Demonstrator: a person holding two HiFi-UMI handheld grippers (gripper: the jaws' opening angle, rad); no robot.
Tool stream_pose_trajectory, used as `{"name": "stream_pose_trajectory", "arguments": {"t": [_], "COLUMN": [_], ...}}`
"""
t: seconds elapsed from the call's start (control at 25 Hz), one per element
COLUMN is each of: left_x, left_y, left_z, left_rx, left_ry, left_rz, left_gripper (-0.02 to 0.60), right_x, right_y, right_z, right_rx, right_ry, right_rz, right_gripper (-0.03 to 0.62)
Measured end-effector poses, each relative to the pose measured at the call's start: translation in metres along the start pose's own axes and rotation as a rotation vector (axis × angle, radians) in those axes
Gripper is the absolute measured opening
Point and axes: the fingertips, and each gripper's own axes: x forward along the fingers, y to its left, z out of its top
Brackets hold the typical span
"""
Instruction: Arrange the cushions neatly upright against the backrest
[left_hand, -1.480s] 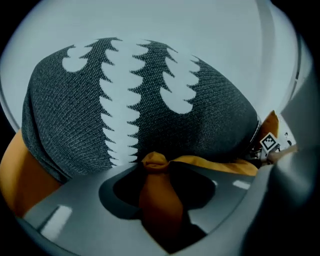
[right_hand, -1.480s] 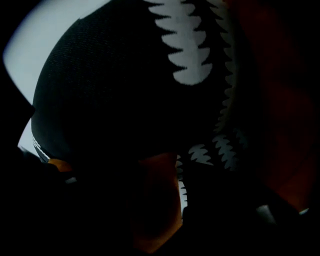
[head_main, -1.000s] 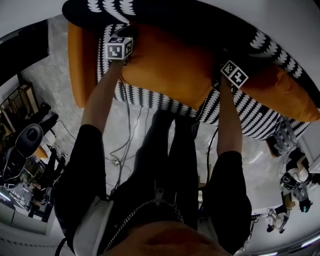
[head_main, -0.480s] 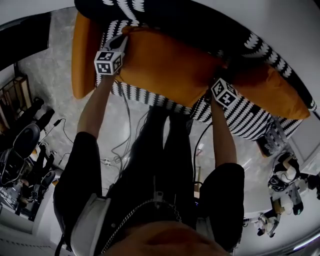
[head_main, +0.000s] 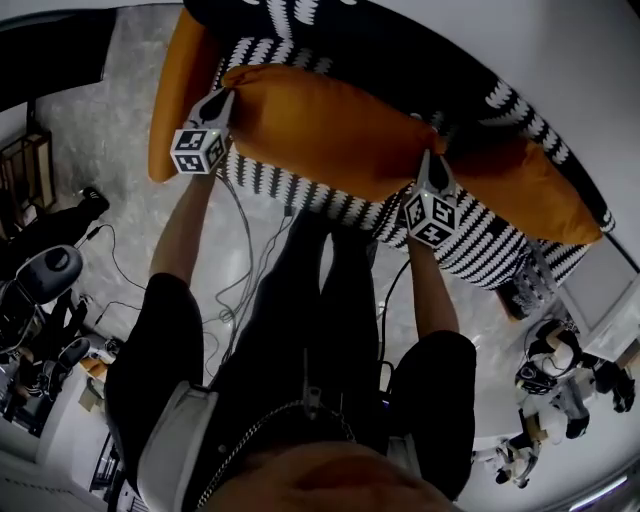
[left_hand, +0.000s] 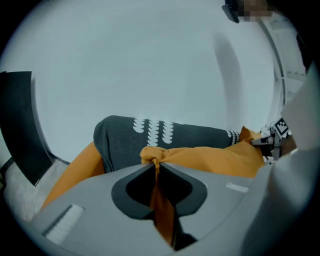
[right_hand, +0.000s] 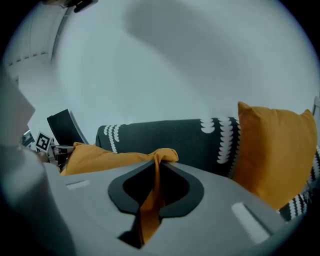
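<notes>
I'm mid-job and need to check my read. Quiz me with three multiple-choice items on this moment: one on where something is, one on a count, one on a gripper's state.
1. The gripped cushion is:
A. between two other orange cushions
B. down on the floor
C. behind the sofa

2. How many orange cushions show in the head view?
A. two
B. three
C. five

3. The right gripper is:
A. wide open and empty
B. shut on orange cushion fabric
C. shut on a cable

Answers:
1 A: the left cushion and the right cushion flank it in the head view.
2 B: those two and the gripped cushion make three.
3 B: in the right gripper view its jaws, which have just been closing, pinch a fold of orange fabric.
</notes>
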Motion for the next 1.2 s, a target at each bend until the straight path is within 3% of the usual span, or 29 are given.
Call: {"name": "stream_pose_trajectory", "arguments": {"t": [0.2, 0.44, 0.6, 0.76, 0.84, 1.0, 1.2], "left_x": [0.011, 0.050, 0.060, 0.076, 0.080, 0.076, 0.052], "left_y": [0.025, 0.047, 0.064, 0.070, 0.072, 0.083, 0.082], "left_z": [0.027, 0.064, 0.095, 0.098, 0.093, 0.088, 0.095], "left_rx": [-0.015, 0.048, 0.057, 0.085, 0.057, -0.004, -0.013], "left_ry": [-0.058, -0.082, -0.099, -0.064, -0.057, -0.063, -0.106], "left_rz": [0.042, 0.069, 0.075, 0.052, 0.033, 0.018, 0.087], "left_gripper": [0.035, 0.035, 0.034, 0.037, 0.040, 0.064, 0.175], "right_x": [0.015, 0.043, 0.057, 0.073, 0.080, 0.080, 0.054], "right_y": [0.018, 0.024, 0.038, 0.037, 0.038, 0.044, 0.029], "right_z": [0.034, 0.069, 0.091, 0.094, 0.091, 0.090, 0.095], "right_rx": [-0.031, -0.033, -0.071, -0.110, -0.101, -0.043, 0.058], "right_ry": [-0.058, -0.119, -0.132, -0.124, -0.119, -0.127, -0.176], "right_rz": [0.042, 0.001, 0.033, 0.049, 0.058, 0.097, 0.144], "right_gripper": [0.031, 0.028, 0.028, 0.028, 0.032, 0.058, 0.136]}}
